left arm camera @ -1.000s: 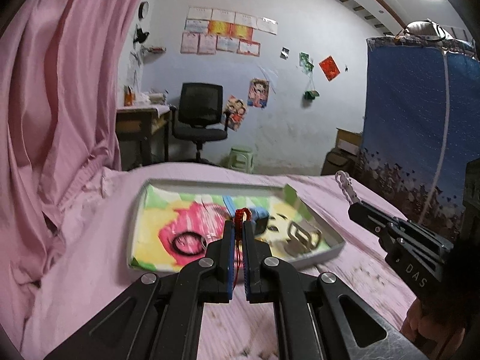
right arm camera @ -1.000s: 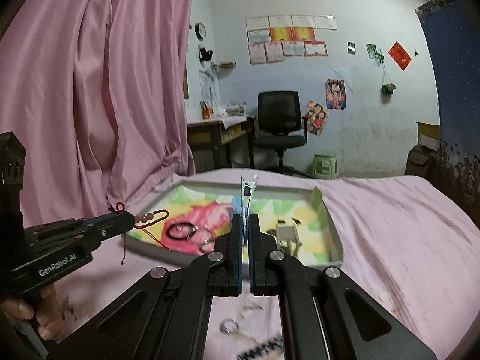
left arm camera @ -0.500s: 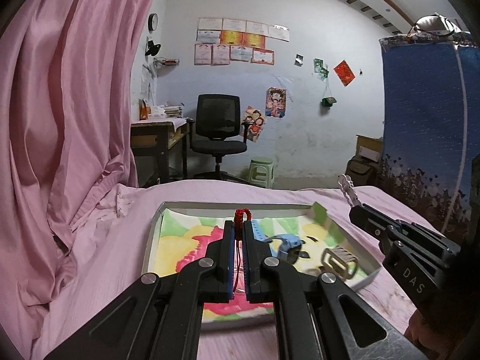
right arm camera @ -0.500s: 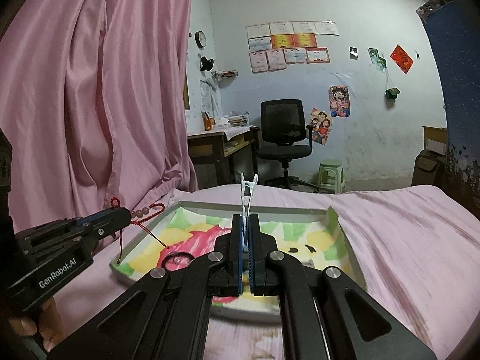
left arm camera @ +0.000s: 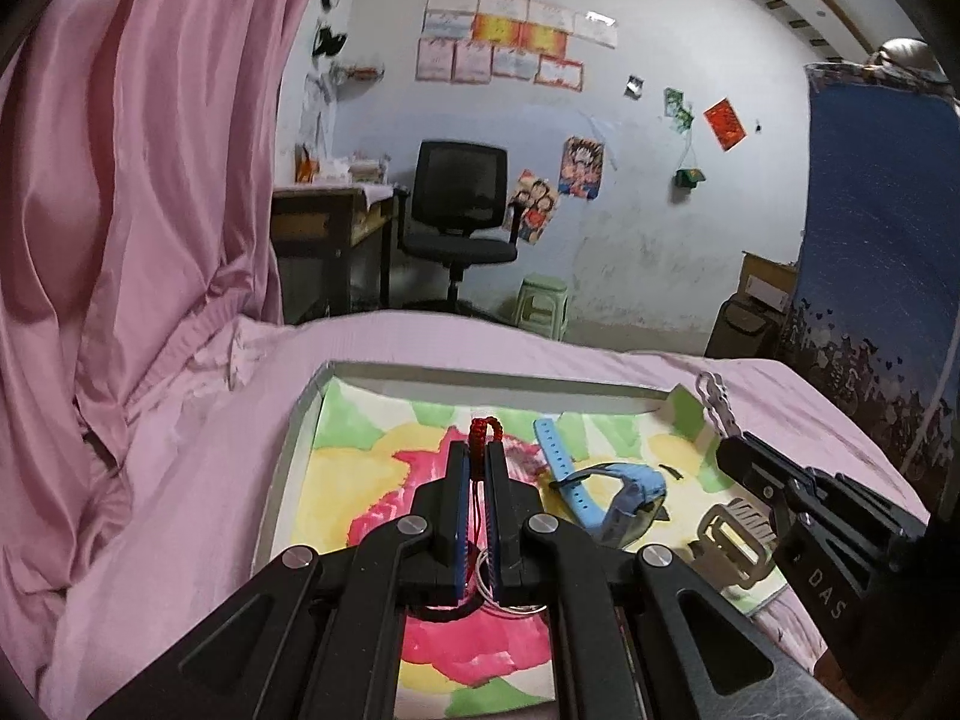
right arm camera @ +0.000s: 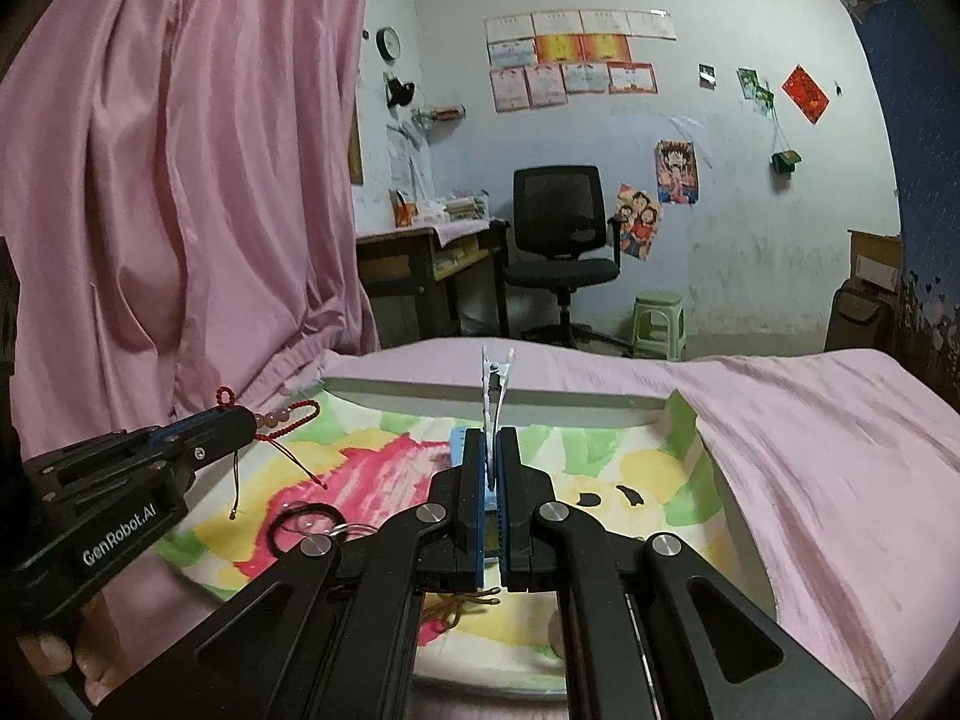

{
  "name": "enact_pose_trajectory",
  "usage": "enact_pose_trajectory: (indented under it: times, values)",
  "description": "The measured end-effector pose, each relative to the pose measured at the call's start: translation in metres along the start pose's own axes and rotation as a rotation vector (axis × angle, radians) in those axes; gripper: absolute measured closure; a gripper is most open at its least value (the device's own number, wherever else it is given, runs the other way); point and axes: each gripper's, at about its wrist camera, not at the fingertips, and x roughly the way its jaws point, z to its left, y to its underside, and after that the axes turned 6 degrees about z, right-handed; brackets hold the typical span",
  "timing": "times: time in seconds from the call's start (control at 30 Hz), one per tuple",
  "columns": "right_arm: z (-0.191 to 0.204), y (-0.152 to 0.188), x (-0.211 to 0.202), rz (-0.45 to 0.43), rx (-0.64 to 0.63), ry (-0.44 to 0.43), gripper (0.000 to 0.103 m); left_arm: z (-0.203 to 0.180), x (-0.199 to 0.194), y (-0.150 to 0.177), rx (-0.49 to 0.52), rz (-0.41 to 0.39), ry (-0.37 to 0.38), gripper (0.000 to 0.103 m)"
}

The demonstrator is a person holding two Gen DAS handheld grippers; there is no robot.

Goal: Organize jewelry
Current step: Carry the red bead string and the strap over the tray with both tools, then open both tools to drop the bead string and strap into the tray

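Both my claws are pinched tight over the tray [left arm camera: 300, 456]: left gripper [left arm camera: 476, 456] clamps a red beaded bracelet [left arm camera: 483, 427], right gripper [right arm camera: 491, 441] clamps a silver hair clip [right arm camera: 495, 384]. My left fingers hide most of the black hair tie [right arm camera: 300, 525] and ring beneath.

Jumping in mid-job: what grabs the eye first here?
The brightly painted tray on the pink bedspread, with a blue watch lying in it. Above it, the left gripper pinches a red beaded bracelet, and the right gripper holds a pale hair clip upright.
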Motion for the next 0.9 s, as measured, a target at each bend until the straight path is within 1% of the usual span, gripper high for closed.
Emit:
enact_pose_trajectory:
  times: [0.17,0.4,0.7,0.9]
  values:
    - [-0.005,0.001,0.014,0.052,0.01,0.018,0.1,0.003,0.021,-0.001,-0.015,0.111,0.02,0.098]
    - [-0.007,0.008,0.034,0.168,0.02,0.042,0.1,0.006,0.039,0.003,-0.026,0.228,0.048,0.098]
    - [-0.009,0.02,0.049,0.281,0.033,0.059,0.1,0.007,0.052,0.011,-0.053,0.331,0.058,0.098]
    - [-0.012,0.023,0.053,0.323,0.043,0.06,0.099,0.017,0.057,0.014,-0.104,0.381,0.054,0.098]
